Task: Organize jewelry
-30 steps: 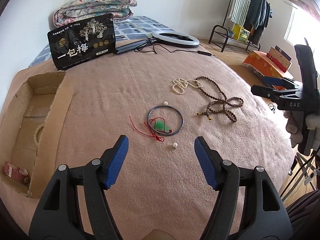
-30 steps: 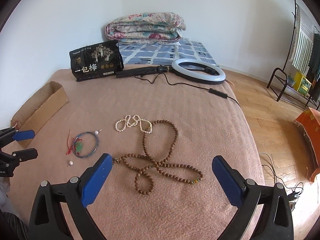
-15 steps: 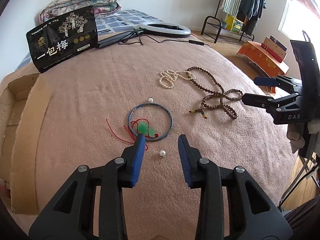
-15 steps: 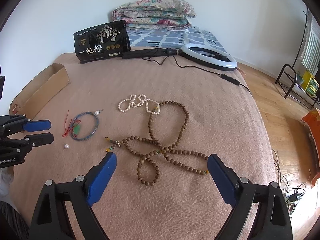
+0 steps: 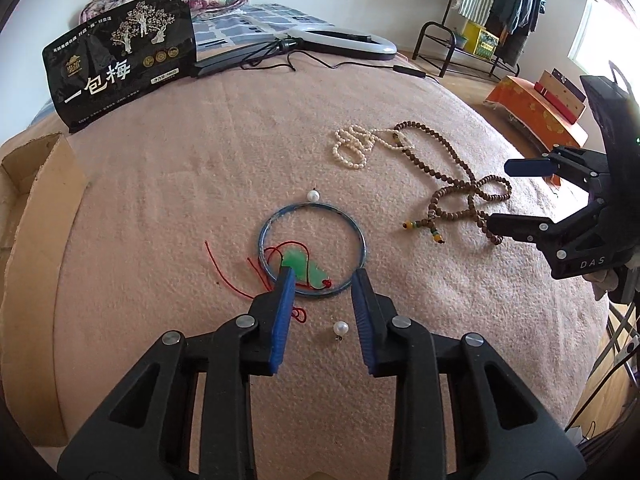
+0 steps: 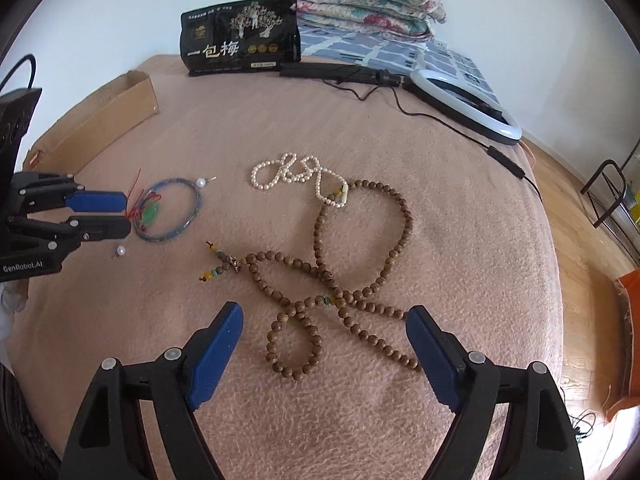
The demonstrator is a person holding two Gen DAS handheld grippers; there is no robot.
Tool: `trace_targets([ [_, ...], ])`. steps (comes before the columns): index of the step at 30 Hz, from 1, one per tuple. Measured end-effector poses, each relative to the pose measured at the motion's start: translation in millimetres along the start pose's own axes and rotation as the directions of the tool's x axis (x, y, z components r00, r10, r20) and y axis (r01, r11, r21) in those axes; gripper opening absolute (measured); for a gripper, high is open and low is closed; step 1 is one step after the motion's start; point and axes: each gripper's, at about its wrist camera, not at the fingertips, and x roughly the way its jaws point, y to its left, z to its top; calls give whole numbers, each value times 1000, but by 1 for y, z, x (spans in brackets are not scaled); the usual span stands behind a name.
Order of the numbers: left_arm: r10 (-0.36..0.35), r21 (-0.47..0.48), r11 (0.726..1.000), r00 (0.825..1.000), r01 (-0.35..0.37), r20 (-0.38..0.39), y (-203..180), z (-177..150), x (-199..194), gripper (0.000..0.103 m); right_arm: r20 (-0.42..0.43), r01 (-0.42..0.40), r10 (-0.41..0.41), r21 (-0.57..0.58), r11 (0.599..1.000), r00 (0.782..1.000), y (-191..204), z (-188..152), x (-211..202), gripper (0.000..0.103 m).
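Jaws parted, both: L gripper point(image 5: 325, 276) at blue bangle point(image 5: 312, 249) rim; R gripper point(image 6: 324, 326) over wooden beads point(image 6: 320, 280).

Blk grippers point(image 5: 323, 276), blue pads point(image 5: 282, 320)

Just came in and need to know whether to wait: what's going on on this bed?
A person with two handheld grippers is sorting jewelry on the pink blanket. The left gripper is open, its fingertips at the near edge of the blue bangle with the green pendant inside it. The right gripper hangs open over the brown bead necklace. Nothing is gripped yet.
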Motion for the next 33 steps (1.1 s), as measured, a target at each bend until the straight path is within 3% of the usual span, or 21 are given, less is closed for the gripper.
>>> trace_targets([
  [8, 13, -1, 1000, 1000, -13, -16, 1, 2, 10, 25, -55, 30, -35, -90, 995, 998, 4, 7, 22, 90],
  [17, 25, 4, 1000, 999, -25, -28, 1, 5, 19, 10, -56, 71, -78, -118, 991, 995, 2, 9, 27, 93],
  [19, 29, 4, 1000, 999, -29, -25, 1, 5, 20, 7, -64, 62, -71, -126, 990, 995, 2, 9, 30, 93],
  [22, 22, -1, 1000, 1000, -22, -21, 1, 6, 20, 3, -81, 45, -57, -142, 989, 995, 2, 10, 38, 103],
  [27, -7, -51, 999, 1000, 7, -7, 6, 8, 21, 1, -97, -7, -2, -90, 996, 995, -6, 14, 49, 103],
  [30, -21, -70, 997, 1000, 22, 5, 9, 10, 19, 0, -102, -91, 90, -5, 996, 991, -19, 15, 54, 95],
  [33, -26, -57, 998, 999, 27, 19, 6, 11, 15, 0, -81, -102, 104, 31, 994, 991, -25, 16, 51, 74],
])
